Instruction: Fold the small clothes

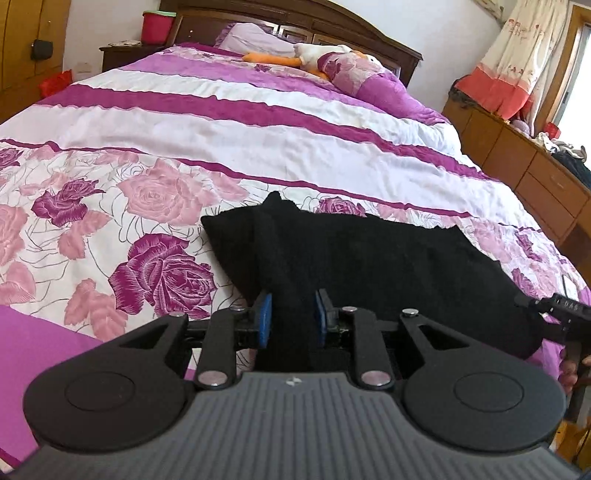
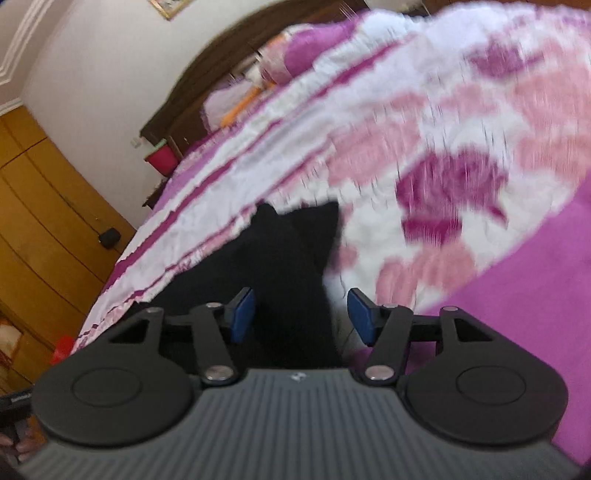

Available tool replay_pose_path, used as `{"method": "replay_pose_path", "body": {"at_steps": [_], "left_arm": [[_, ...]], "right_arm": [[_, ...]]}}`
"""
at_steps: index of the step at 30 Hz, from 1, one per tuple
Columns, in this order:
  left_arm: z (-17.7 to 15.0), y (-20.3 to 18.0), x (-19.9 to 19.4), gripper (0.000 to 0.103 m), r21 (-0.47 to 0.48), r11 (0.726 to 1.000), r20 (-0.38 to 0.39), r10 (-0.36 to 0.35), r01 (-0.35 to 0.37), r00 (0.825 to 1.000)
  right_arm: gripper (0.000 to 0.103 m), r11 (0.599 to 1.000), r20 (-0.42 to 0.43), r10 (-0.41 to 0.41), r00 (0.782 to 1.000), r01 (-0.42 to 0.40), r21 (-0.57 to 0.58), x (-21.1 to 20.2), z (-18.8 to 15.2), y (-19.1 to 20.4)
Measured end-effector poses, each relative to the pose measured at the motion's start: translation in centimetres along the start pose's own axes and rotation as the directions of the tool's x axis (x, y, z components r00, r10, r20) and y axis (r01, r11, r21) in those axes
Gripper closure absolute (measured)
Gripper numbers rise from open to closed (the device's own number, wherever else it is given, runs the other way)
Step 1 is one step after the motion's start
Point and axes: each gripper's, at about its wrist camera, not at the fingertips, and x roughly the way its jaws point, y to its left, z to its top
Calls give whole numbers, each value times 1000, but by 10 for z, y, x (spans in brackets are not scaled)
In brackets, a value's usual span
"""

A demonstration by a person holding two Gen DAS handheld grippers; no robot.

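The black garment (image 1: 369, 266) was a plain, fuzzy-looking dark piece with no print I could make out, so dark that folds barely showed. It lay on the bed (image 1: 258, 147), on the rose-printed part of the purple, pink and white quilt near the foot end. In the left wrist view it spread wide to the right with a small pointed peak sticking up at its far edge, and its left side looked doubled over into a thicker ridge.

The left gripper (image 1: 291, 317) had its blue-padded fingers (image 1: 265, 319) fairly close together, with a strip of the black cloth running straight between them. The pads looked like they were pinching that fold, since the fabric filled the whole gap.

The right gripper (image 2: 301, 315) was a different story. Its fingers (image 2: 242, 315) were spread well apart. The garment (image 2: 288, 266) came up between them but sat against the left pad only, and the right pad had quilt showing beside it, clear of the cloth. So it wasn't clamping anything. That view was tilted and pretty motion-blurred, so the bed's pattern was smeared.

Further off, a white and orange plush toy (image 1: 314, 55) lay by the pillows at the dark wooden headboard (image 1: 295, 18), and a red bucket (image 1: 157, 26) sat on the nightstand. The tip of the right gripper also poked in at the right edge of the left view, touching the garment's corner there.
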Motion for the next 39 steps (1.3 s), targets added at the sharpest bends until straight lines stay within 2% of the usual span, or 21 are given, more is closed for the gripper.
{"method": "replay_pose_path", "body": {"at_steps": [2, 4, 9, 11, 14, 19, 21, 27, 30, 36, 39], "left_arm": [[-2, -5, 3, 76, 3, 1000, 6, 1, -1, 1000], [-2, -10, 5, 76, 6, 1000, 21, 8, -8, 1000], [3, -18, 2, 76, 2, 1000, 56, 11, -11, 998], [3, -20, 7, 76, 10, 1000, 37, -14, 13, 999], [0, -24, 22, 75, 16, 1000, 6, -9, 9, 1000], [-13, -23, 56, 75, 64, 994, -32, 88, -86, 996], [-18, -20, 61, 75, 67, 994, -25, 93, -91, 995], [-18, -18, 57, 75, 65, 993, -14, 94, -93, 995], [-18, -18, 50, 74, 58, 993, -19, 102, -101, 995], [-25, -4, 26, 74, 39, 982, -26, 184, -183, 983], [-31, 9, 14, 74, -7, 983, -24, 185, -185, 983]], "right_arm": [[45, 1000, 10, 5, 1000, -5, 21, 4, -10, -3], [45, 1000, 30, 8, 1000, -8, -5, 5, -17, -4], [45, 998, 31, 49, 998, -50, 24, 6, -18, -11], [45, 996, 36, 67, 997, -69, 60, 7, -19, -15], [45, 990, 41, 96, 995, -99, 99, 10, -22, -15], [46, 979, 54, 135, 989, -141, 147, 18, -26, -18], [47, 976, 61, 142, 988, -150, 156, 18, -27, -20], [47, 963, 96, 136, 986, -155, 222, 21, -30, -21], [45, 950, 120, 156, 980, -182, 255, 24, -31, -20], [46, 949, 134, 156, 979, -186, 254, 25, -32, -17], [45, 948, 139, 152, 979, -184, 261, 26, -32, -14]]}}
